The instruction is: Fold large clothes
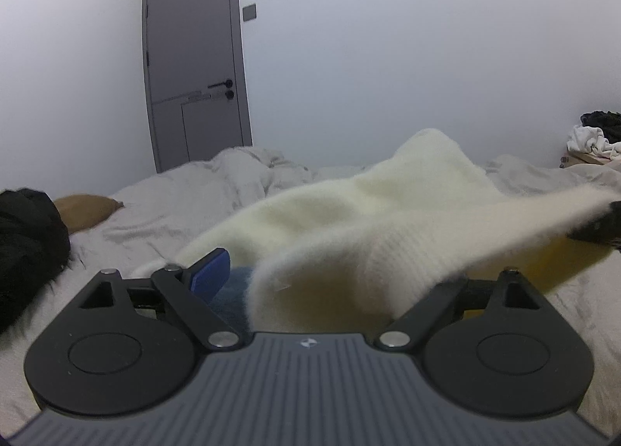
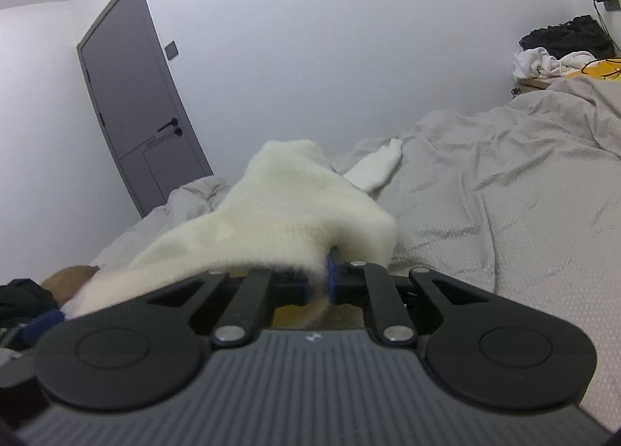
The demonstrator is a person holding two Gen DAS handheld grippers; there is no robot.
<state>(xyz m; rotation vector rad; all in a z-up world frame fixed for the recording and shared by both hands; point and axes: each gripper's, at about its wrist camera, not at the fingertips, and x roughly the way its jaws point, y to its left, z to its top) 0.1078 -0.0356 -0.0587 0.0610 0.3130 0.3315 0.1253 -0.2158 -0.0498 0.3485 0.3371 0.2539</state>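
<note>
Cream knit fabric, a fuzzy sweater (image 1: 388, 213), spans both views, and we hold it lifted above the grey bedsheet (image 2: 504, 194) with its far body still trailing on the bed. In the right wrist view, the right gripper (image 2: 319, 283) has its blue pads drawn nearly together with a ribbed edge of the sweater pinched between them; we read this as a firm clamp on the cloth. In the left wrist view, the left gripper (image 1: 310, 279) shows one blue pad (image 1: 211, 271) at the left, while the sweater drapes over the space where the other finger should appear. The linkage arms look spread, yet we cannot tell whether this claw is parted or pinching the hem. One sleeve (image 2: 374, 168) lies stretched out on the sheet beyond the raised bulk.

We judge the step in hand to be the lift and carry of one edge, early in the fold: the garment is bunched, not yet flattened. The next move, in our estimate, calls for both grippers to travel together, keeping the held edge taut and level, then lowering it onto the far part of the body so the layers meet squarely. A slack left corner would let the knit sag and crease. A black garment (image 1: 27, 244) and a tan pillow (image 1: 87, 211) rest near the left edge, well apart from the fold.
</note>
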